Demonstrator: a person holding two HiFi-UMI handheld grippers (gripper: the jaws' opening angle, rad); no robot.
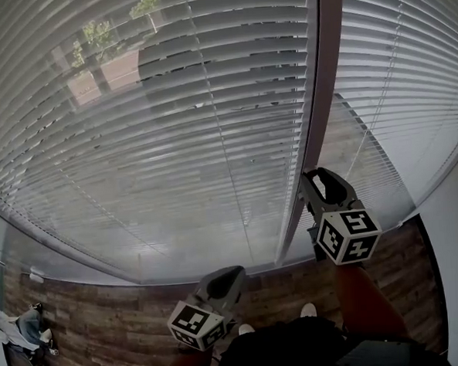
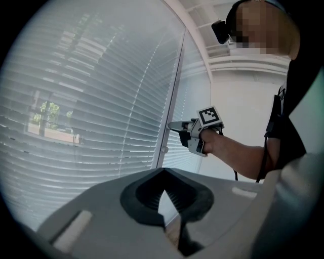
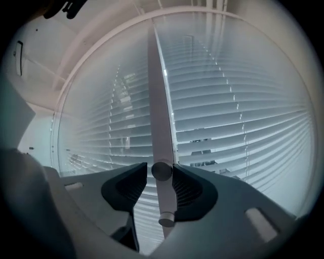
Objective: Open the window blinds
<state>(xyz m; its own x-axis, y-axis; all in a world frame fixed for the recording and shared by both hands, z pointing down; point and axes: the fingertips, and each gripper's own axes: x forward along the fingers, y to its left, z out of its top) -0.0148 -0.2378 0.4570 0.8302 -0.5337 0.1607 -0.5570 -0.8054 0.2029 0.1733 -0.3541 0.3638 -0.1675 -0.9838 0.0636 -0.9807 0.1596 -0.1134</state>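
In the head view, the blinds (image 1: 172, 143) are covering both panes on either side of the window post (image 1: 324, 95). Their slats are lying partly tilted, with trees and a building showing through at 11 o'clock. Your right gripper (image 1: 319, 179) is reaching up to the foot of the post at 4 o'clock. Your left gripper (image 1: 228, 276) is hanging low at 6 o'clock, well apart from the blinds.

In the left gripper view, the left gripper (image 2: 163, 174) is showing its jaws brought together at the tips with nothing between them. The blinds (image 2: 91, 126) are filling the 9 o'clock side. The right gripper (image 2: 173, 127) is pointing level at the post (image 2: 172, 101) from 3 o'clock.

In the right gripper view, the tilt wand (image 3: 164, 202) is standing upright between the jaws of the right gripper (image 3: 162, 171), its lower end showing at 6 o'clock. The jaws are sitting spread around it, close on both sides but apparently not squeezing. The blinds (image 3: 228, 126) are running off toward 2 o'clock.

You are probably resetting between twists, so:
- Centre the wand on the ribbed pads before closing.
- Pinch firmly enough that it is not slipping.
- Roll your wrist about the wand's own line, without pulling it sideways.
- Watch the slats for the view widening.
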